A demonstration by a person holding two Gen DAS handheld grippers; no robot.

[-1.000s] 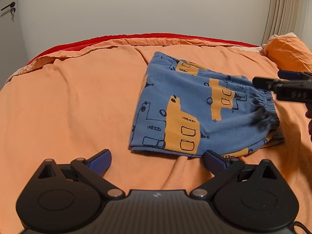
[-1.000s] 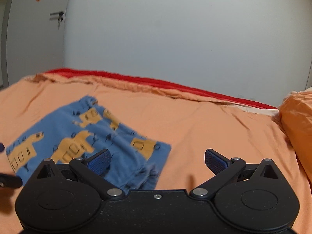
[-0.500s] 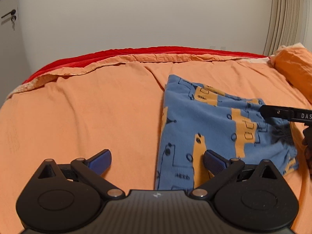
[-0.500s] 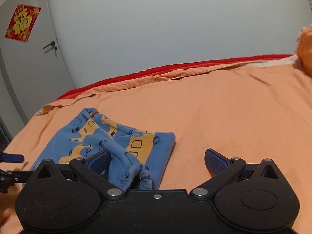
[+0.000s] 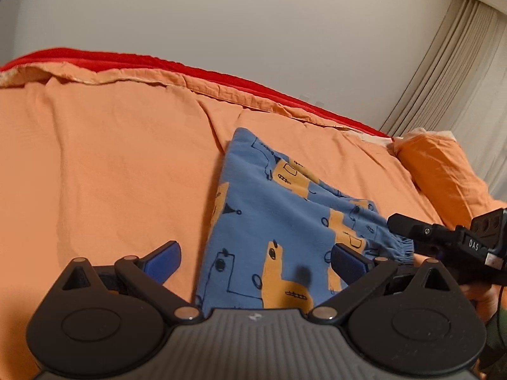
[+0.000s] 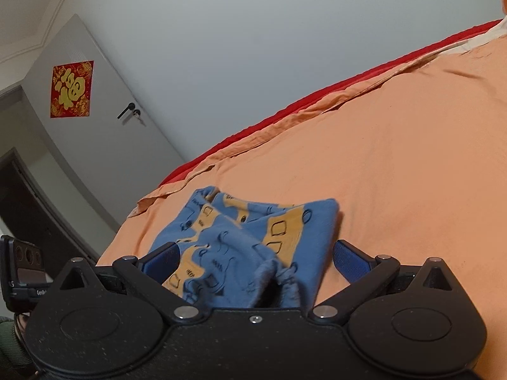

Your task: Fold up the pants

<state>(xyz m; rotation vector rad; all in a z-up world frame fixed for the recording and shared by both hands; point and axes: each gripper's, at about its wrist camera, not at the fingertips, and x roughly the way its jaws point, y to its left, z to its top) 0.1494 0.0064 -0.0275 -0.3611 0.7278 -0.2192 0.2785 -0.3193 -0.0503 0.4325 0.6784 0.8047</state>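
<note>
The blue pants with orange truck prints lie folded on the orange bedsheet. My left gripper is open, its jaws spread over the near left edge of the pants. My right gripper is open, low over the elastic waistband end of the pants, with fabric between its spread fingers. The right gripper's body shows at the right of the left wrist view, by the waistband. The left gripper's body shows at the left edge of the right wrist view.
An orange pillow lies at the right end of the bed. A red cover edges the far side along the wall. A door with a red decoration stands to the left, curtains to the right.
Both grippers have moved in closer and lower over the pants and tilted. The pants now fill the space between each pair of open fingers.
</note>
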